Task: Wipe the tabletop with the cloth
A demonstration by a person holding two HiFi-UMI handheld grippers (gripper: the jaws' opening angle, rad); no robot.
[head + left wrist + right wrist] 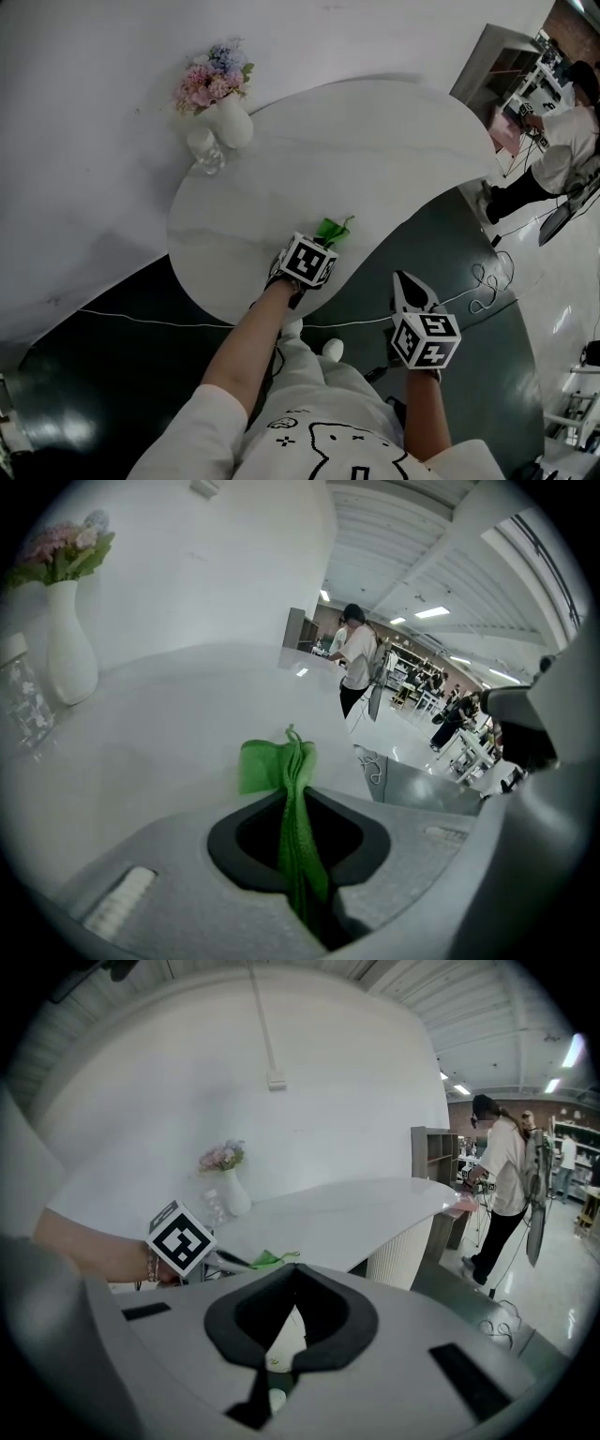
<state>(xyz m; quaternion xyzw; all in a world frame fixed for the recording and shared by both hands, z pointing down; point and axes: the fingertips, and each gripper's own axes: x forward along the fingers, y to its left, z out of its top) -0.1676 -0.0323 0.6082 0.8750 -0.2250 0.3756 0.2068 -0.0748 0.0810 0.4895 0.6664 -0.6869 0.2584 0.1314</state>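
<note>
Nearest the camera, the left gripper [322,242] sits at the near edge of the tabletop [356,150]. Its jaws are closed tight on a green cloth [333,230]. In the left gripper view the cloth [281,780] runs as a pinched fold between the jaws of the left gripper [295,846] and bunches out beyond their tips over the tabletop [169,733]. Whether the bunch presses on the surface cannot be determined.

The right gripper [411,289] hangs off the tabletop, over the dark floor [122,375] beside the curved edge. In its own view the jaws of the right gripper [292,1326] are brought together with nothing between them. They are aimed toward the tabletop [347,1208], where the cloth [265,1260] shows at the near edge.

Surface: one white tabletop, rounded in outline, with faint veining. A thin white cable [141,319] crosses the dark floor below it.

At the far left of the tabletop stands one white vase [234,120] [70,649] holding pink and blue flowers [211,80]. One clear glass jar [206,150] [23,700] stands just beside it. Both are well apart from the cloth.

Behind these rises a plain white curved wall [94,141]. Beyond the tabletop's far right end, a person [562,141] [502,1176] in a white top stands on a pale glossy floor in an open, strip-lit hall.

Count: two grippers, one cloth, one vase, one jar.
</note>
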